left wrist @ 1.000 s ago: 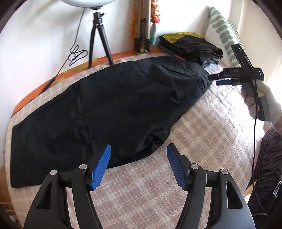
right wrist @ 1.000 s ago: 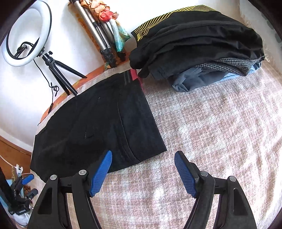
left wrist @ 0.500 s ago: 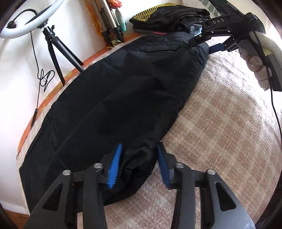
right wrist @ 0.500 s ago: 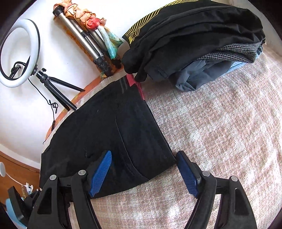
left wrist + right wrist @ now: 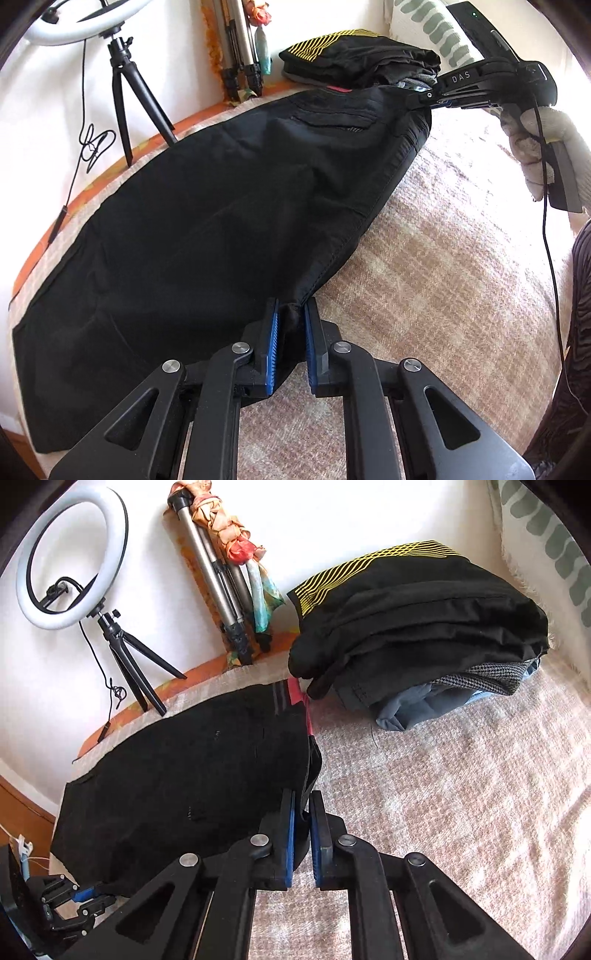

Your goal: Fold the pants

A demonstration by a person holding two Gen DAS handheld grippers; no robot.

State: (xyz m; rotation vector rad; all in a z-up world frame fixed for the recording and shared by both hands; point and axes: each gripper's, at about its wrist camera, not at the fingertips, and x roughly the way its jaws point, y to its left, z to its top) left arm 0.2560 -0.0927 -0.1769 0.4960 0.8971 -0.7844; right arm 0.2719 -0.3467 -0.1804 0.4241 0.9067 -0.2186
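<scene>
Both tools are pinching the pants (image 5: 221,206): left tool (image 5: 290,341) gripping the crotch edge, right tool (image 5: 301,834) the waistband corner, readying a fold.

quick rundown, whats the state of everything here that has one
left hand-held gripper: shut on the near edge of the pants
right hand-held gripper: shut on the waistband corner of the pants
pants: spread lengthwise on the bed, not yet folded over
pile of clothes: folded and stacked by the wall
ring light: upright on its tripod, seems off
folded tripod: legs closed, leaning on the wall
</scene>
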